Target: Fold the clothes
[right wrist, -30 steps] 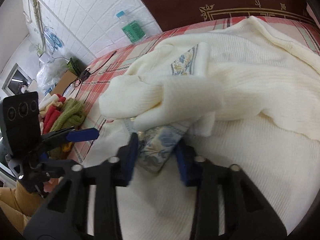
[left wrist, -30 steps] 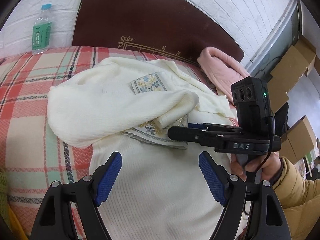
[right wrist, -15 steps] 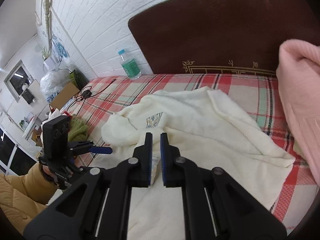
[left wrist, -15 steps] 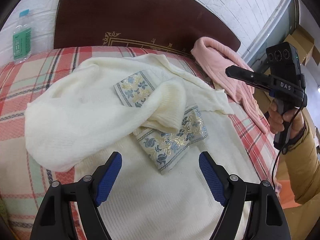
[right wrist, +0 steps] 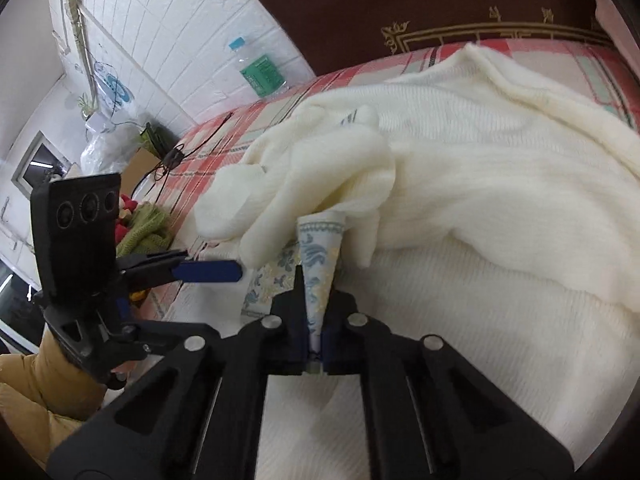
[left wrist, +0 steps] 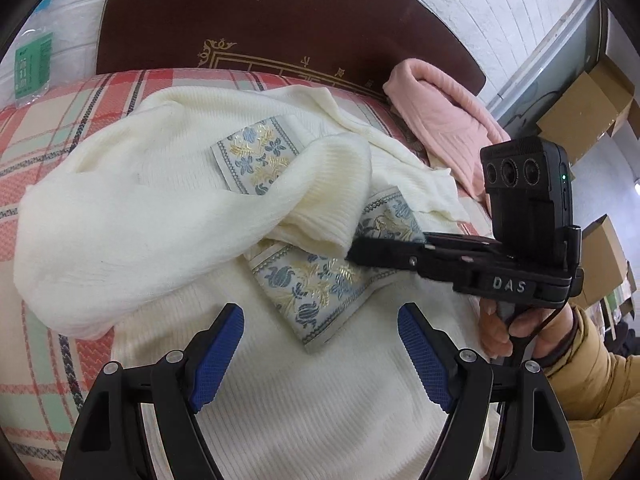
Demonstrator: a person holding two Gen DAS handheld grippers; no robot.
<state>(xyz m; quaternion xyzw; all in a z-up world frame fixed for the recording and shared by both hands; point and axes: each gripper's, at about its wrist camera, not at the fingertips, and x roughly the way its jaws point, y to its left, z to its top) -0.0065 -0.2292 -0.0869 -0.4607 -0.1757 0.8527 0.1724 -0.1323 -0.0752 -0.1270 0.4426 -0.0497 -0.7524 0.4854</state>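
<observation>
A cream knit sweater (left wrist: 280, 400) lies spread on the plaid bed cover (left wrist: 40, 128), one sleeve folded across its body. That sleeve ends in a blue and gold embroidered cuff (left wrist: 316, 284). My right gripper (right wrist: 316, 300) reaches in from the right; its jaws are closing tight, the pads pressing a pinched fold of this cuff (right wrist: 320, 256). In the left wrist view the right gripper's (left wrist: 354, 248) tips meet the cuff's far edge. My left gripper (left wrist: 319, 312) hangs open just above the sweater near the cuff, holding nothing. A second embroidered cuff (left wrist: 256, 160) shows further back.
A pink garment (left wrist: 444, 120) lies at the back right by the dark headboard (left wrist: 280, 20). A water bottle (right wrist: 260, 68) stands at the bed's far left corner. Cardboard boxes (left wrist: 580, 112) are stacked to the right. Green and red knitwear (right wrist: 148, 228) sits beside the bed.
Half a second ago the right gripper was drawn back above the bed, shut and empty. It has come back down to the cuff and pinched it. The left gripper has barely shifted.
</observation>
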